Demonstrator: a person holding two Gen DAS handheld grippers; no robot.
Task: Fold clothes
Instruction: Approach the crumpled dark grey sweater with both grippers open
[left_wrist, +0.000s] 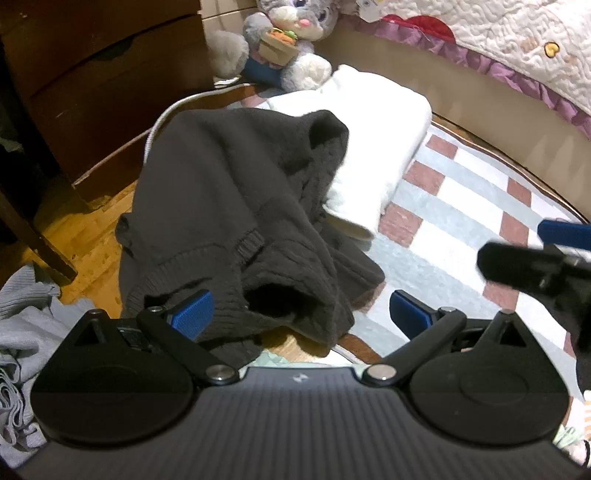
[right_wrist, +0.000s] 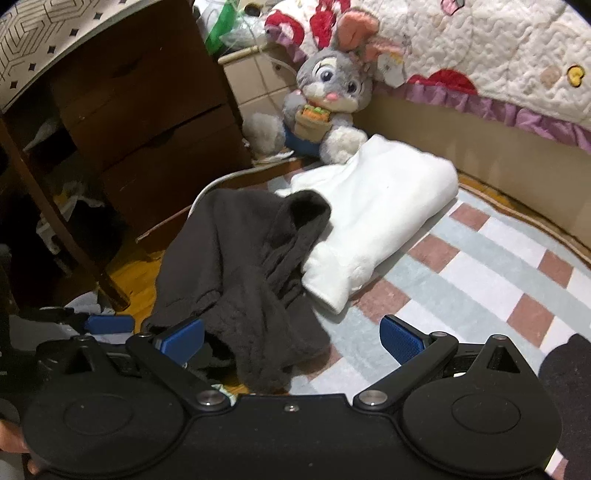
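Dark grey knit sweater (left_wrist: 236, 206) lies crumpled, half on the checked rug (left_wrist: 461, 206), half on wood floor, one cuff gaping toward the cameras; its far edge overlaps a folded white garment (left_wrist: 380, 140).

Left gripper (left_wrist: 301, 314) tilted down over the near hem, jaws fully spread, holding nothing. Right gripper (right_wrist: 291, 338) likewise wide, empty.

Plush rabbit (right_wrist: 332, 92) behind, by the bed (right_wrist: 498, 55). Dresser (right_wrist: 147, 110) at left.

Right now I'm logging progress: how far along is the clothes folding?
Done: a white fleece garment lies folded on the checked rug. In hand: nothing; the left gripper and right gripper hang open over the crumpled dark brown knit sweater, gripping nothing. Left: fold that sweater, then the rumpled light grey garment beside it.
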